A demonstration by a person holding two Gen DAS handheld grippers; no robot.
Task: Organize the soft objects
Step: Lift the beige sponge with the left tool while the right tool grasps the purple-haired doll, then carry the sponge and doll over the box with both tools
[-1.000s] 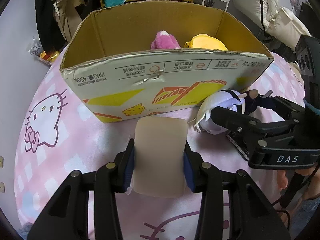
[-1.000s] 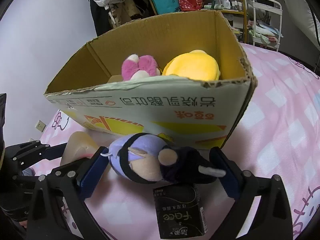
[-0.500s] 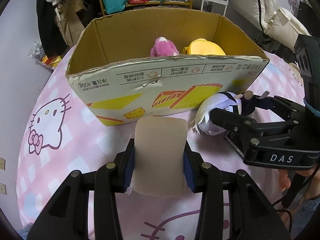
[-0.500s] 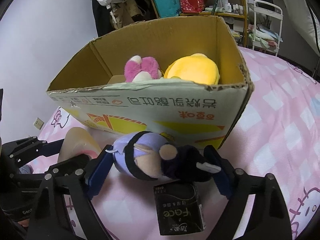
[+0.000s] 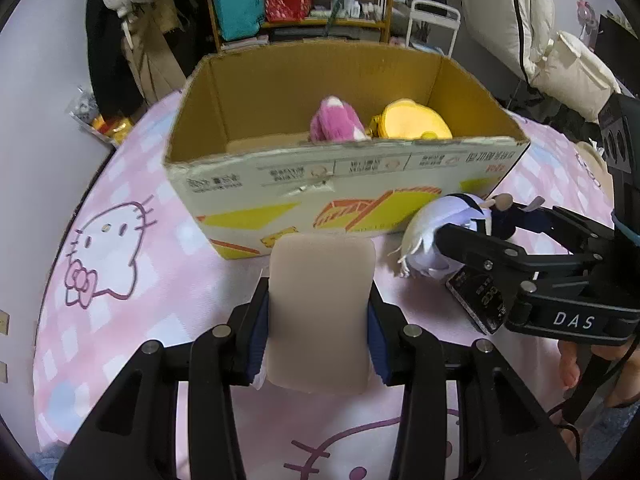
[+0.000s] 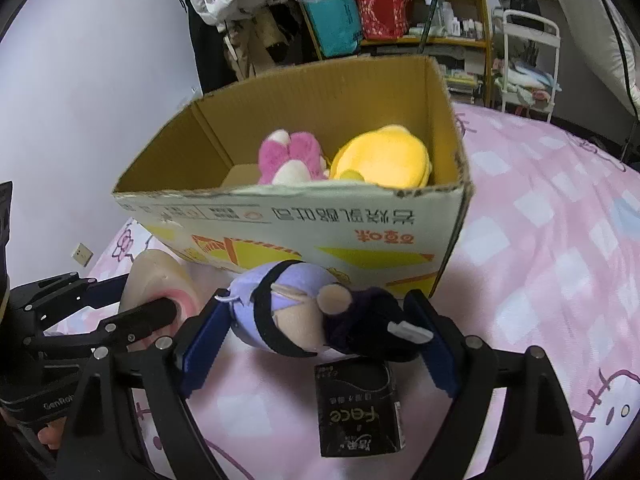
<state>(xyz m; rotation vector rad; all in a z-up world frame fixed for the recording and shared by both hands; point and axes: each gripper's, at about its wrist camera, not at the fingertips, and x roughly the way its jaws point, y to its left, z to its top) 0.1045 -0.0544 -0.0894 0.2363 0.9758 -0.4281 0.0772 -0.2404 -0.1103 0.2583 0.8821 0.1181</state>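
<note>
Our left hand-held gripper pinched a smooth beige foam pad by its sides, just before the near wall of the cardboard box, ready for lifting in. Inside lay fuzzy pink and yellow plush toys. To the right, our right hand-held gripper clasped a purple-haired doll above the pink bedsheet, beside a black packet.

Pink plush and yellow plush half hidden behind the near wall of the cardboard box. Lower end of the beige foam block masked by the left gripper. Black packet partly covered by the purple-haired doll. Shelf items too small to identify.
</note>
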